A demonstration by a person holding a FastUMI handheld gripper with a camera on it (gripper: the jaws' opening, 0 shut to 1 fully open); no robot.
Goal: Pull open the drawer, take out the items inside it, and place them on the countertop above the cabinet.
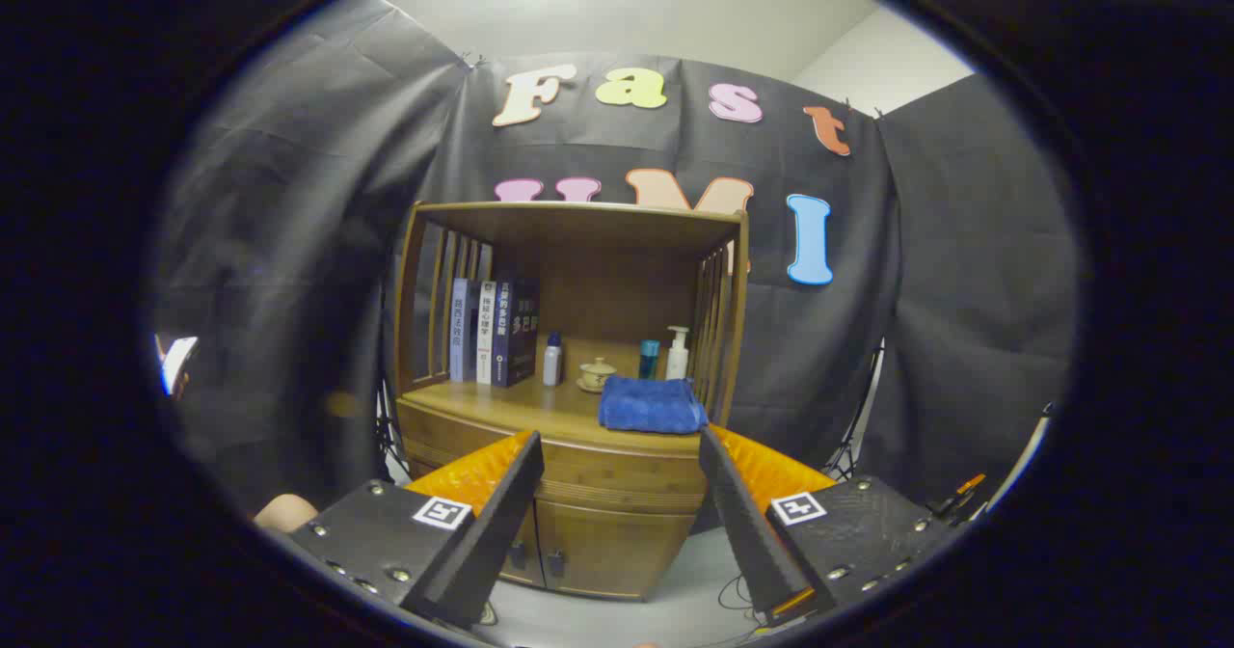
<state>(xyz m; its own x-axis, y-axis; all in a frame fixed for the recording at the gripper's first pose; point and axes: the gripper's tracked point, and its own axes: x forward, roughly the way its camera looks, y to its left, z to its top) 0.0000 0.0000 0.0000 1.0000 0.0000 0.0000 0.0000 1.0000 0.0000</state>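
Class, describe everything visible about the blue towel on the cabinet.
The blue towel is a soft-looking cloth folded into a thick flat stack. It lies on the wooden countertop near its front right edge, in front of a teal bottle and a white pump bottle. The open tongs are short of it, touching nothing.

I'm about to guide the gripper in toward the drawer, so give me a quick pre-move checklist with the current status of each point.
1. Gripper fingers spread and holding nothing: ok.
2. Drawer of the wooden cabinet lies ahead between the fingers: ok.
3. Drawer opened: not ok, it sits flush and shut.
4. Drawer handle located: cannot tell, no handle is clear on its front.
5. Free countertop for the items: ok, bare wood left of the blue towel.
6. Items inside the drawer: cannot tell, hidden.
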